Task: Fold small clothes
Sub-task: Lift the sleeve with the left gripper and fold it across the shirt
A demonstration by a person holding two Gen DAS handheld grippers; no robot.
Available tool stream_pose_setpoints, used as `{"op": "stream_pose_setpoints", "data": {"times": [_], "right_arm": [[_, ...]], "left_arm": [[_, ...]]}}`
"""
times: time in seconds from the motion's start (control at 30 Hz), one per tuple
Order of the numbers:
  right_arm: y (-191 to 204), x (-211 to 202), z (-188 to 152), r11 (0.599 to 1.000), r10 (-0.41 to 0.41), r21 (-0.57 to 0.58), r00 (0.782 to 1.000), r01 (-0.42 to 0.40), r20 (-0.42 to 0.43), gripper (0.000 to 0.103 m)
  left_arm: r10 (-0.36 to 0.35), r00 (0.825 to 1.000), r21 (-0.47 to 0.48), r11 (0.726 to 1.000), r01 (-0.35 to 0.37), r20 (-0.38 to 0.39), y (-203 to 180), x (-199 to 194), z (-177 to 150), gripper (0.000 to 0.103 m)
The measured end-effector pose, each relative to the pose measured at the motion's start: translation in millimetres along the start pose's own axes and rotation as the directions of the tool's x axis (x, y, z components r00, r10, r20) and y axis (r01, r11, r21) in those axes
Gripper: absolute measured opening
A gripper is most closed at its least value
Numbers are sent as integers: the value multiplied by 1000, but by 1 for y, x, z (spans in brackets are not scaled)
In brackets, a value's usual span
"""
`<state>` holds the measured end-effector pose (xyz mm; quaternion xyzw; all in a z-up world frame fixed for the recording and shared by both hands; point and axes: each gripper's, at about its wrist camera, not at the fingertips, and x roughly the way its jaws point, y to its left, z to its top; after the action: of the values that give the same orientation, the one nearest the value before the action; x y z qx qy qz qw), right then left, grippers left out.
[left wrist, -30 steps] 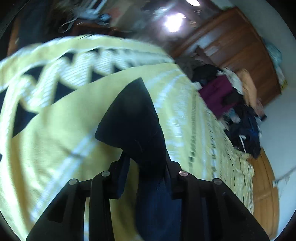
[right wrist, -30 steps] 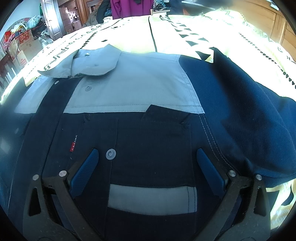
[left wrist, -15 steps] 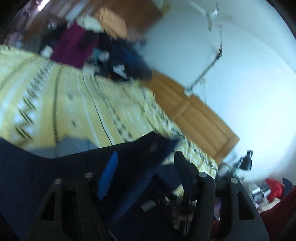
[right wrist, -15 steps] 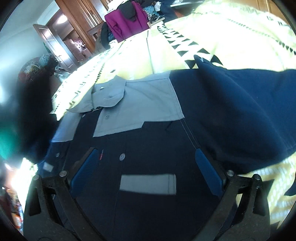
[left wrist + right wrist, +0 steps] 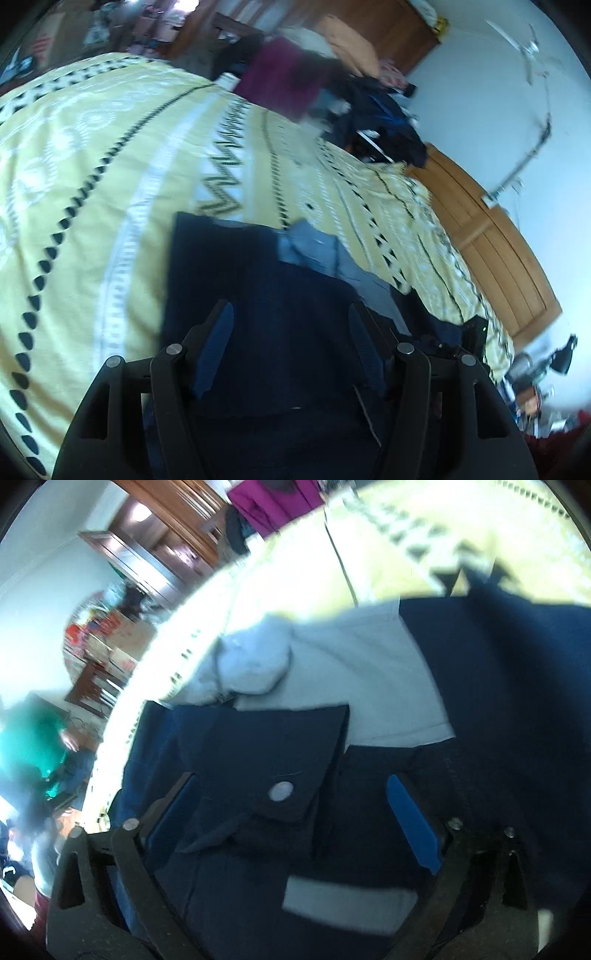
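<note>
— Grippers, how do they stand?
— Left black two-finger gripper (image 5: pixel 288 325) and right one (image 5: pixel 295 797) both spread wide, holding nothing, above the navy and grey buttoned shirt (image 5: pixel 332 672).
— And the shirt?
— It lies flat on the yellow patterned bedspread (image 5: pixel 92 166), sleeve (image 5: pixel 258 760) folded over its front

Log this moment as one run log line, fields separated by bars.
stage: sleeve folded across shirt | left gripper: open, above navy fabric | right gripper: open, over cuff | surface: yellow bedspread

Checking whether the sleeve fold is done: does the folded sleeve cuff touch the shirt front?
Touching. Right wrist view shows the cuff lying flat across the shirt front.
</note>
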<state>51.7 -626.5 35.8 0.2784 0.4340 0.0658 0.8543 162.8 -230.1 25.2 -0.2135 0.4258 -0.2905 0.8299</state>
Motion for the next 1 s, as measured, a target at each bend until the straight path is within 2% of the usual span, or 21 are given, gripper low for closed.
{"op": "stream_pose_setpoints", "data": {"times": [0.07,0.13,0.2,0.23,0.27,0.3,0.33,0.4,0.5,0.57,0.63,0.67,0.73,0.77,0.87,0.93,1.0], "right_arm": [[10,8,2,997,-50,-52,999,51,8,98],[20,13,5,996,-54,-79,998,52,-20,93],[26,21,9,999,15,-51,998,-18,-68,56],[26,24,11,999,28,-25,996,-31,-90,51],[27,26,13,999,31,-17,995,-33,-93,42],[26,28,16,998,58,-9,993,-60,-106,16],[30,28,18,996,85,2,989,-85,-119,10],[57,12,22,991,106,-71,990,-113,-94,8],[128,-26,31,944,223,-235,973,-232,-63,7],[187,-65,40,878,312,-371,949,-301,-32,7],[230,-99,48,815,384,-468,923,-343,-7,7],[251,-118,52,781,412,-520,911,-346,12,7],[270,-138,65,752,423,-576,905,-320,50,7],[272,-143,71,755,410,-587,909,-293,73,7],[241,-133,99,826,340,-513,932,-232,126,7],[192,-113,108,890,267,-415,955,-192,131,7],[131,-86,102,948,187,-280,978,-154,95,6]], "left_arm": [[33,999,-3,999,-33,6,16,1,1,66],[42,999,-2,999,-42,-5,25,7,3,66],[38,999,4,999,-38,-21,25,19,4,66],[34,999,1,999,-34,-30,25,24,4,66],[26,999,-12,1000,-26,-39,29,30,2,66],[26,999,-21,999,-27,-47,31,33,1,66],[29,998,-30,999,-31,-56,34,37,-2,66],[34,997,-44,998,-38,-73,39,47,-5,66],[44,995,-63,997,-50,-94,50,53,-13,66],[49,994,-84,995,-57,-100,60,54,-19,66],[43,995,-116,992,-54,-93,69,53,-23,66],[40,995,-130,990,-51,-87,73,51,-25,66],[35,997,-151,987,-45,-67,77,48,-26,66],[33,998,-156,987,-42,-59,78,47,-25,66],[37,998,-143,989,-46,-59,75,48,-24,68],[45,996,-120,991,-53,-72,70,52,-25,69],[52,995,-96,994,-60,-82,66,55,-26,70]]}}
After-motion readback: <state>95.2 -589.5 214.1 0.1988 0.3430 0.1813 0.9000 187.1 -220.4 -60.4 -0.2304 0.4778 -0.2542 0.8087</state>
